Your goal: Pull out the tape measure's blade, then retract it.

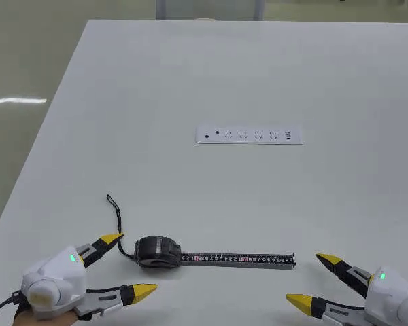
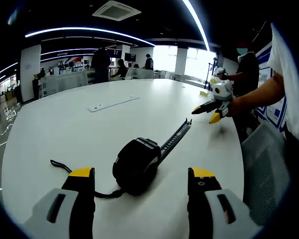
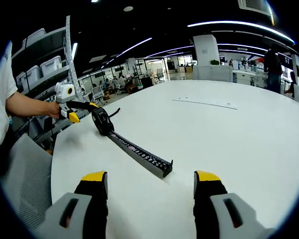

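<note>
- Near the front edge of the white workbench (image 1: 258, 68), the tape measure (image 1: 158, 251) lies with its black case on its side, toward the person's left.
- Blade (image 1: 238, 259) is drawn out and lies flat on the tabletop, numbers up. In the head view it runs from the case rightward to the end hook (image 1: 292, 260).
- A black wrist strap (image 1: 115, 217) trails from the case's left side and curves away across the table.
- Left gripper (image 1: 130, 265): jaws spread wide, holding nothing. Its yellow fingertips (image 2: 82, 173) sit on either side of the line to the case, which lies just ahead of them. One tip is just beside the strap; whether they touch I cannot tell.
- Right gripper (image 1: 311, 279): jaws also spread wide, nothing held. It points at the hook end of the blade. Tips are near the hook but apart from it, as the right gripper view shows.
- The two grippers face each other along the blade, one at each end.
- A white power strip (image 1: 249, 134) lies flat farther back on the table, well apart from the tape measure.
- Both gripper views show a bare forearm and hand behind the opposite gripper, and an open office beyond with ceiling lights and distant people.
</note>
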Demonstrator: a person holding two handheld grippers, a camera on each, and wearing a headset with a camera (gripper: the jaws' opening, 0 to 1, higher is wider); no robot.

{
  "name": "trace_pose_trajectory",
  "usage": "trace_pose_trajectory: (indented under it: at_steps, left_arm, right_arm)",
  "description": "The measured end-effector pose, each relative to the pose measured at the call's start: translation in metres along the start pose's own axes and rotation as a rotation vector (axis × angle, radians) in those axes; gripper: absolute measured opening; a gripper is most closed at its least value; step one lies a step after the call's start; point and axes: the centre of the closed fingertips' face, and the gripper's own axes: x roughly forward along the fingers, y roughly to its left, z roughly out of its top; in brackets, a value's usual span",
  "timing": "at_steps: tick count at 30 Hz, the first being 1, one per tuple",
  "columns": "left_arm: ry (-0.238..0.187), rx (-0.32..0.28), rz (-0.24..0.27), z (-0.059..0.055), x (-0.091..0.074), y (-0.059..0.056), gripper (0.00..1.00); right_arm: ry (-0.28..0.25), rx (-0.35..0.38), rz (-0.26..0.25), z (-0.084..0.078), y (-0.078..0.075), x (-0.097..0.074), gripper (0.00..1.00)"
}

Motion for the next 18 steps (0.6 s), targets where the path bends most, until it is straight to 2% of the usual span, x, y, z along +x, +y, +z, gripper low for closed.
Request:
trace_pose_trajectory:
  at_steps: [3,18]
  left_arm:
    - [-0.013,-0.015,0.011,0.001,-0.004,-0.001,0.74]
    - [-0.013,-0.037,0.038,-0.008,-0.022,-0.01,0.74]
  right_arm:
    - [0.002,-0.002,-0.001,-0.003,0.002,-0.003,0.71]
    - [-0.008,-0.004,-0.023,-0.004,0.013,-0.024,0.71]
